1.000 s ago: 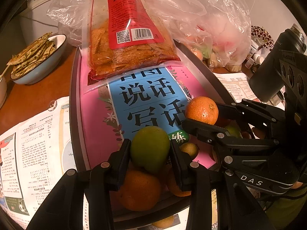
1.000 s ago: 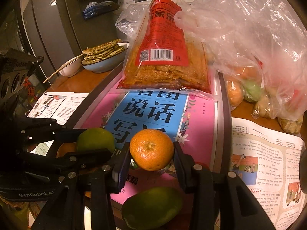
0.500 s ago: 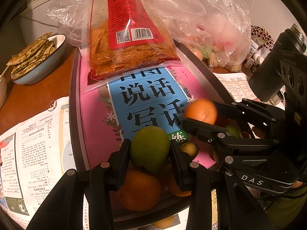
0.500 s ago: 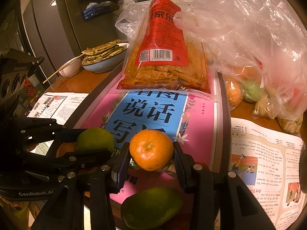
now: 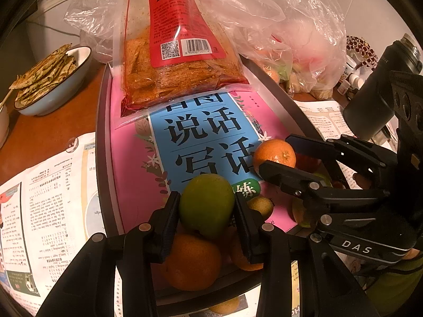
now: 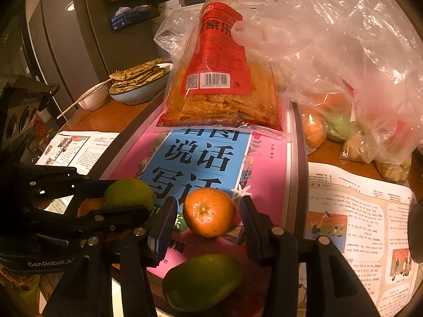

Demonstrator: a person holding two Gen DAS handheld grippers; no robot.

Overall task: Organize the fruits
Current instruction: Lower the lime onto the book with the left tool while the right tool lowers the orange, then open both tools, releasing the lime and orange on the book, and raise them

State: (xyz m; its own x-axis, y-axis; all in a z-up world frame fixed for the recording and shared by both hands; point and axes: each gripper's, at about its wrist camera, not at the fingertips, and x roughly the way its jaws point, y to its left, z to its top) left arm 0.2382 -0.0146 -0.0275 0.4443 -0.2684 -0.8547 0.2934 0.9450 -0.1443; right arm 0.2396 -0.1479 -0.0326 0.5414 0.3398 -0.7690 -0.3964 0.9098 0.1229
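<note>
Right tongs (image 6: 208, 212) have just been opening, freeing the orange (image 6: 208, 212) beside the green fruit (image 5: 206, 204), gripped by left tongs (image 5: 206, 206); rolling is risked.

L gripper (image 5: 206, 210) jaws clamped tight; R gripper (image 6: 208, 215) jaws just opened, slack.

Snack bag (image 5: 179, 60) lying on book (image 5: 132, 174) at tray's (image 5: 101, 142) far end; fruits (image 5: 193, 261) sitting at its near end; bowl (image 5: 53, 89) resting beyond tray's left edge.
</note>
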